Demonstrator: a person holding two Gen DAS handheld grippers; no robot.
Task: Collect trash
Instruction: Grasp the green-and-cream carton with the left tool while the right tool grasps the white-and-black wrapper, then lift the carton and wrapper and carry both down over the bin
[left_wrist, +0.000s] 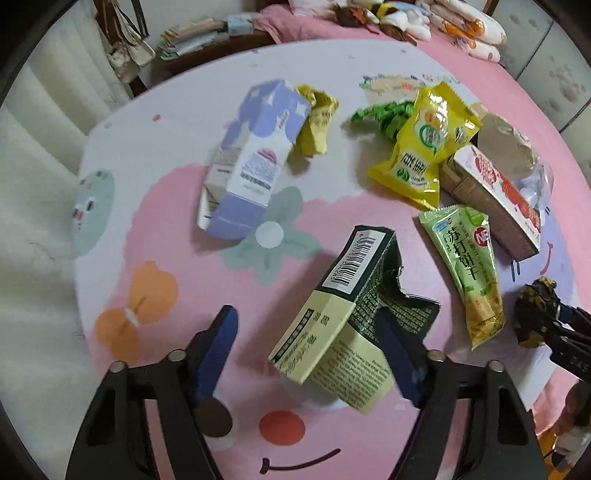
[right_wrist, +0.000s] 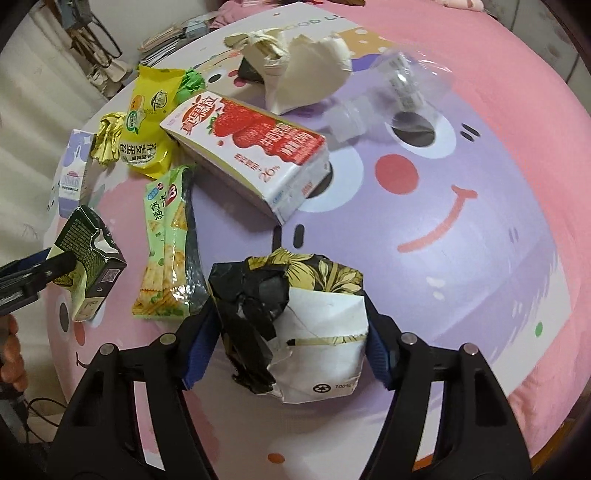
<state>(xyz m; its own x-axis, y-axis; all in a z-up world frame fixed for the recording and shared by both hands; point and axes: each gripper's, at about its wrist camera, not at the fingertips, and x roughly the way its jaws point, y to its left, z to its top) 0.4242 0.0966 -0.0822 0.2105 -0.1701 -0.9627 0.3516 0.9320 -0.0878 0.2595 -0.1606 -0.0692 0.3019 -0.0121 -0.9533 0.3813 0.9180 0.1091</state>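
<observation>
My right gripper (right_wrist: 286, 345) has its fingers pressed against both sides of a crumpled black-and-gold floral paper packet (right_wrist: 295, 325), so I count that piece as gripped. My left gripper (left_wrist: 310, 347) is spread wide: its right pad touches the torn dark-green and cream carton (left_wrist: 354, 306), while the left pad stands well clear of it, so nothing is clamped there yet.

I judge the job to be barely begun. Most of the trash is scattered over the cartoon-printed cloth (right_wrist: 480, 192): the strawberry milk carton (right_wrist: 251, 147), the clear plastic bottle (right_wrist: 399, 99) beside it, a torn cream paper bag (right_wrist: 306, 77), the yellow snack packet (right_wrist: 147, 122), the gold foil wrapper (right_wrist: 107, 136), a crumpled green wrapper (left_wrist: 384, 114), the green cracker packet (right_wrist: 166, 243) and the lilac carton (left_wrist: 251, 158). No bin or bag shows in either view (so I cannot tell where these go). What remains, I reckon, is closing on the green carton, then clearing nearly everything else.
</observation>
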